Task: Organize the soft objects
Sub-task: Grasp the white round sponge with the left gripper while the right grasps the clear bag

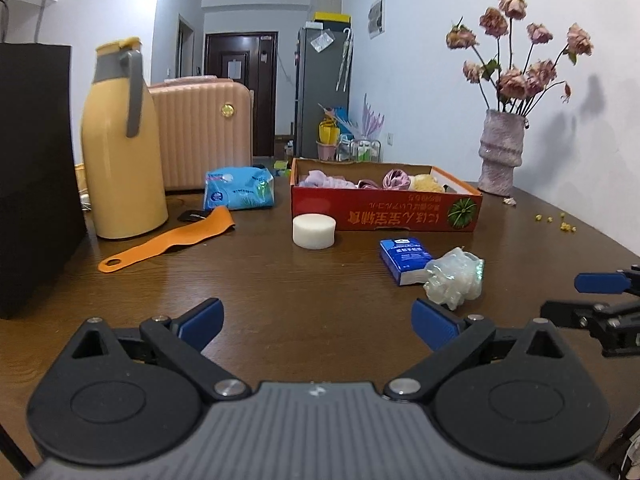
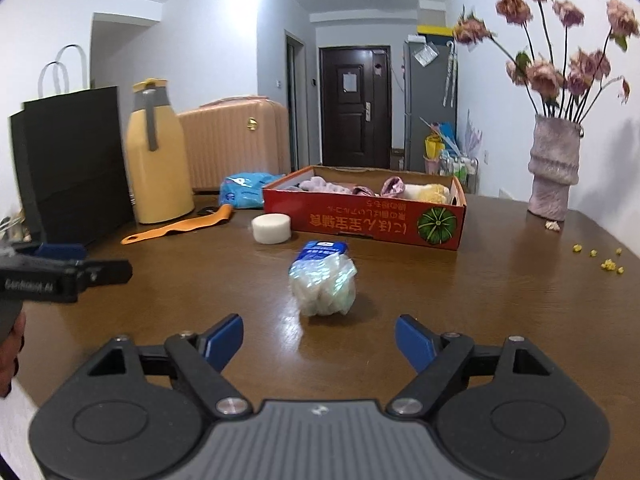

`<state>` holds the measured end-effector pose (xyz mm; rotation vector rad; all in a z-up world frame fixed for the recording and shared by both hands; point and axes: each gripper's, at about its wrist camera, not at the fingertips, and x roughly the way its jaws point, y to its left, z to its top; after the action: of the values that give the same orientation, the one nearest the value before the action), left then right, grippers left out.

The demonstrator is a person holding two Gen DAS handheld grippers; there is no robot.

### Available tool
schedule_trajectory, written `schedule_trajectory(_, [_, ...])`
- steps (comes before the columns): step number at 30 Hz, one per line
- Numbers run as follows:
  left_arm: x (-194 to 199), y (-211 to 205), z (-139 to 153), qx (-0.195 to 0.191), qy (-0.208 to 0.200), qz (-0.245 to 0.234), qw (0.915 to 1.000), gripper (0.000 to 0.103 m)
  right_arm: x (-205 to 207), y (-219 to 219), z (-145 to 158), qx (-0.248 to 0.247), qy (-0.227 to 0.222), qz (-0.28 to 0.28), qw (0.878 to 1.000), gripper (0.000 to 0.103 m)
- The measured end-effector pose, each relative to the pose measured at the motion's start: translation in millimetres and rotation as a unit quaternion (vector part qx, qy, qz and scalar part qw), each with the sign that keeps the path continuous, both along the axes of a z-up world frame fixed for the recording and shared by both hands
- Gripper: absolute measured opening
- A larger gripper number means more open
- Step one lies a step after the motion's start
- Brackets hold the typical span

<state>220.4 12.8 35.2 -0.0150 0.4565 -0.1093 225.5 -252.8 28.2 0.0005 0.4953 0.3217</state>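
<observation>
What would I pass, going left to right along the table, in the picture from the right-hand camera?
Black paper bag → yellow thermos jug with grey handle → orange silicone strap → white round sponge puck → crumpled clear plastic wad → pink textured vase of dried roses.

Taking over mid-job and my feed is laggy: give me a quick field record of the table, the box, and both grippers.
left gripper: open, empty, over bare table
right gripper: open, empty, aimed at the crumpled plastic bundle
loose soft items: crumpled plastic bundle; white round sponge; blue tissue pack behind the bundle; blue wipes packet; orange strap
red box: already holds purple cloth and a yellow sponge
other: yellow jug, black bag, vase of dried flowers
</observation>
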Motion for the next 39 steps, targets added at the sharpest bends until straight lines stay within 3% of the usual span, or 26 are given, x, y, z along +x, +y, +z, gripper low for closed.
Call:
schedule_trajectory(4, [34.0, -4.7, -4.4, 0.000, 0.008, -0.006, 1.0000, 0.102, 38.7, 1.2, 0.6, 0.020, 0.009, -0.003, 1.000, 0.080])
schedule_trajectory(10, [84.8, -11.4, -6.9, 0.016, -0.002, -0.021, 0.9996, 0.102, 88.0, 23.1, -8.7, 0.006, 0.011, 0.028, 1.000, 0.078])
schedule_trajectory(14, [154.5, -4.1, -20.3, 0.014, 0.041, -0.023, 0.9988, 0.102, 116.4, 34.4, -27.5, -0.012, 0.029, 0.023, 0.999, 0.078])
schedule_trajectory(15, [170.7, -2.4, -24.6, 0.010, 0.051, -0.019, 0.9985, 0.102, 120.3, 35.2, -31.1, -0.020, 0.032, 0.023, 0.999, 0.075])
schedule_trajectory(16, [187.4, -1.2, -29.0, 0.011, 0.057, -0.019, 0.9982, 0.102, 123.5, 34.2, -34.0, -0.022, 0.038, 0.025, 0.999, 0.063])
schedule_trajectory(18, [214.3, -1.4, -35.5, 0.019, 0.060, -0.022, 0.9978, 0.102, 129.3, 26.4, -36.7, -0.009, 0.051, 0.025, 0.998, 0.048])
schedule_trajectory(23, [263.9, -9.5, -49.4, 0.041, 0.060, -0.015, 0.9972, 0.101, 138.7, 2.2, -33.6, 0.002, 0.042, -0.014, 0.999, 0.045])
schedule_trajectory(25, [272.9, -10.8, -52.5, 0.035, 0.067, -0.017, 0.9970, 0.092, 141.3, -5.5, -33.9, 0.008, 0.044, -0.023, 0.999, 0.045])
schedule_trajectory(27, [278.7, -13.1, -57.4, 0.030, 0.083, -0.027, 0.9958, 0.059, 142.1, -9.8, -35.6, 0.012, 0.045, -0.029, 0.998, 0.045])
schedule_trajectory(31, [271.3, -18.2, -55.9, 0.032, 0.084, -0.038, 0.9952, 0.056, 138.5, -12.5, -37.8, 0.016, 0.048, -0.033, 0.998, 0.045])
schedule_trajectory(34, [243.2, -22.8, -44.4, 0.032, 0.073, -0.040, 0.9960, 0.056, 127.0, -12.7, -35.0, 0.011, 0.039, -0.035, 0.999, 0.043])
schedule_trajectory(39, [159.6, -25.1, -21.3, -0.030, 0.059, -0.060, 0.9960, 0.056, 87.6, -18.2, -26.8, 0.020, 0.033, -0.033, 0.999, 0.042])
